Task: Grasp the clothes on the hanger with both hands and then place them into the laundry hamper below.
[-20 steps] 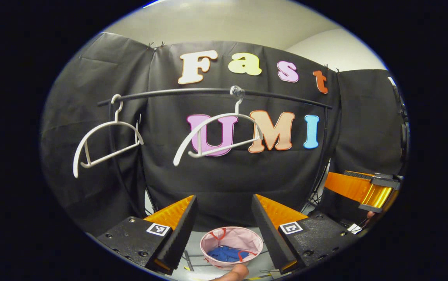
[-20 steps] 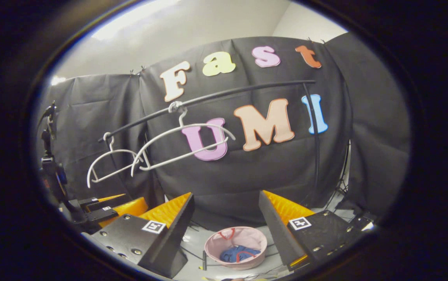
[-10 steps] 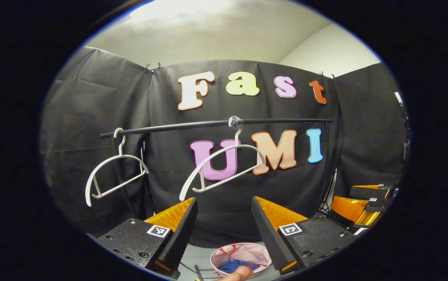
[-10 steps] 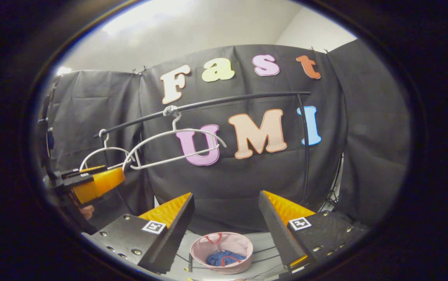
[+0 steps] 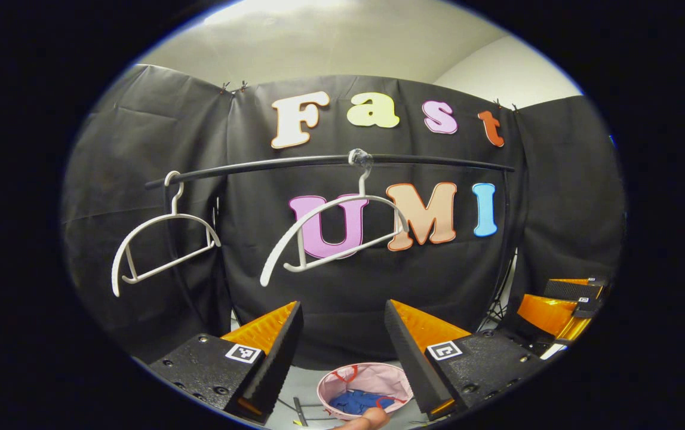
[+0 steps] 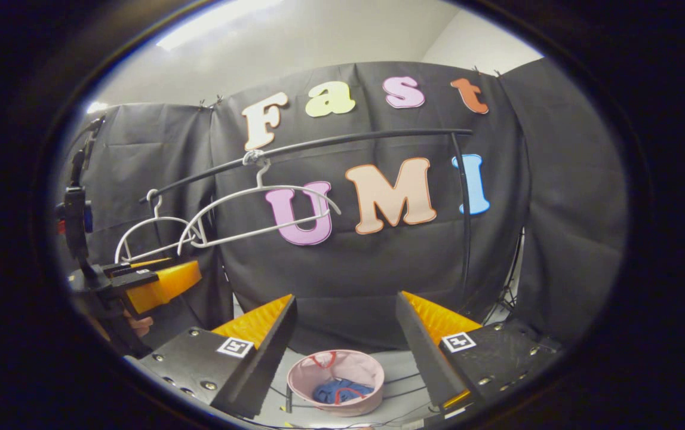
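Left tool [image 5: 342, 343] open, blue clothes [image 5: 355, 401] in hamper [image 5: 342, 379], hangers [image 5: 330, 230] bare

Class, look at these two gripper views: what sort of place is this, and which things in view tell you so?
Probably a staged recording booth set up as a laundry corner: black cloth walls, a black rail with two bare white hangers, and a pink hamper on the floor holding blue clothes.

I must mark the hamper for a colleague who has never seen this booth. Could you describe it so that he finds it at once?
Start at the black rail with two bare white hangers, then look straight down to the floor. There stands the laundry hamper, a small round pink tub with red handles. It holds the blue clothes, and it is the one pink thing against the black cloth.
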`<state>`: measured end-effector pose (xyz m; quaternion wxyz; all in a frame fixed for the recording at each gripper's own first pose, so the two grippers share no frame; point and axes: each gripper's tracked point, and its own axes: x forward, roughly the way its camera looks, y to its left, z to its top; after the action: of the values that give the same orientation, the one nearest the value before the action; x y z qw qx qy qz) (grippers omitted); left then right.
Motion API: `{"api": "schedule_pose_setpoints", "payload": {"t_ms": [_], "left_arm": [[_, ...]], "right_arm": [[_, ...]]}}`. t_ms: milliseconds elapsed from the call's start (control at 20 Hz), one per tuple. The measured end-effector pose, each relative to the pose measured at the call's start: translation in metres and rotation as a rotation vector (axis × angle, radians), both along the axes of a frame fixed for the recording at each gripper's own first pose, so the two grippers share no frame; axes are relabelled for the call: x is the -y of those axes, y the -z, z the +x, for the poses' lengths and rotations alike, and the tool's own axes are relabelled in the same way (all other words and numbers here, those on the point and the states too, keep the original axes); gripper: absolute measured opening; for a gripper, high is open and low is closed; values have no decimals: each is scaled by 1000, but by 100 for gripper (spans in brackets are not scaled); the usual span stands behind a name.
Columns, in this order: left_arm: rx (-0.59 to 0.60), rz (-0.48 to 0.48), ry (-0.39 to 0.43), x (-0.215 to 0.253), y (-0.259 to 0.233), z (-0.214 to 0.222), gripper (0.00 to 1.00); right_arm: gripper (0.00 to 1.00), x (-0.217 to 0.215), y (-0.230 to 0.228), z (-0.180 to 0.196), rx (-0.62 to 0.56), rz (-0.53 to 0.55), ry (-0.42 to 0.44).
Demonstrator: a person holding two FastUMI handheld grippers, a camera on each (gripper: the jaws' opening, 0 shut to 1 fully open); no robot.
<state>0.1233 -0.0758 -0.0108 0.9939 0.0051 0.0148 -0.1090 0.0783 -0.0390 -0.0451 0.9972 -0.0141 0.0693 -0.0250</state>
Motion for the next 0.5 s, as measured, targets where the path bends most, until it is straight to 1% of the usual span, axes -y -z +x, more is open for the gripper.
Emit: {"api": "schedule_pose_setpoints", "payload": {"t_ms": [50, 150, 250, 300, 500], "left_arm": [[5, -4, -6, -3, -1, 1, 87], [15, -9, -8, -6, -6, 2, 86], [28, -7, -10, -10, -11, 2, 86], [37, -8, -6, -10, -14, 1, 86], [57, -13, -5, -15, -22, 1, 87]], "right_arm": [[99, -1, -4, 2, 7, 3, -1], [99, -3, -12, 3, 27, 10, -3], [100, -8, -19, 5, 42, 14, -12], [99, -10, -22, 5, 48, 12, -17], [99, -20, -35, 8, 69, 14, -39]]}}
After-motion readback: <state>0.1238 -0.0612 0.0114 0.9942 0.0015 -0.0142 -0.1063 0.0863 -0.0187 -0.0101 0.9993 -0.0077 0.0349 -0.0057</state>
